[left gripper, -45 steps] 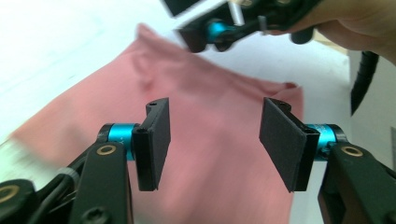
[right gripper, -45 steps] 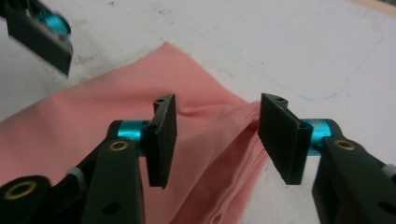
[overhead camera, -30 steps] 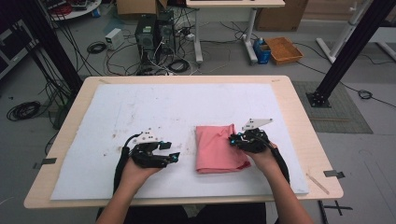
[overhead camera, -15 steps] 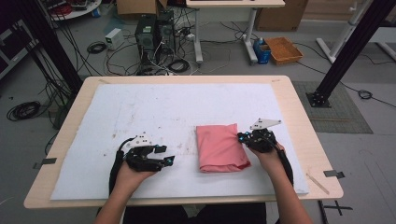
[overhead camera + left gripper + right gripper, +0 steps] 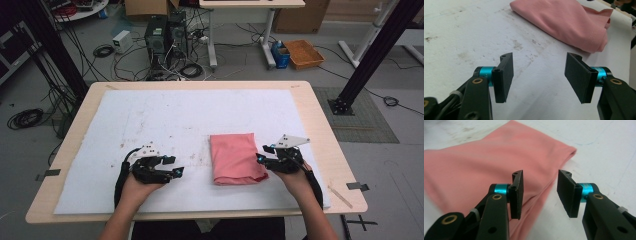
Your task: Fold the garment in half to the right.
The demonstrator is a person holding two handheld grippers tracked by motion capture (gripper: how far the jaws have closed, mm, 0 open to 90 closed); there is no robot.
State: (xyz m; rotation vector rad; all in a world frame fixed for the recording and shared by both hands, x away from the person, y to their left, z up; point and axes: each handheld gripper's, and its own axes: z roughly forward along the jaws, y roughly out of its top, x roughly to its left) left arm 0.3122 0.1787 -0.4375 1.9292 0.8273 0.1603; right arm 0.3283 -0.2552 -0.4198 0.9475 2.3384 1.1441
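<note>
A folded pink cloth (image 5: 235, 157) lies on the white mat (image 5: 190, 120), right of centre near the front. My right gripper (image 5: 261, 159) sits at the cloth's right edge, open, its jaws (image 5: 539, 192) hovering over that edge with nothing between them. The cloth (image 5: 474, 167) spreads to the left in the right gripper view. My left gripper (image 5: 177, 172) rests on the mat left of the cloth, apart from it, jaws wide open (image 5: 539, 75) and empty. In the left gripper view the cloth (image 5: 564, 20) lies ahead.
The mat covers a wooden table (image 5: 320, 130) and bears faint dirty marks. On the floor beyond the table stand computer towers (image 5: 162, 37) with tangled cables, a desk leg (image 5: 267, 35) and an orange tray (image 5: 305, 52). A black frame post (image 5: 367, 55) rises at right.
My right gripper has drawn back to the right off the cloth to its edge. My left gripper has slid slightly toward the front. The cloth lies flatter than before.
</note>
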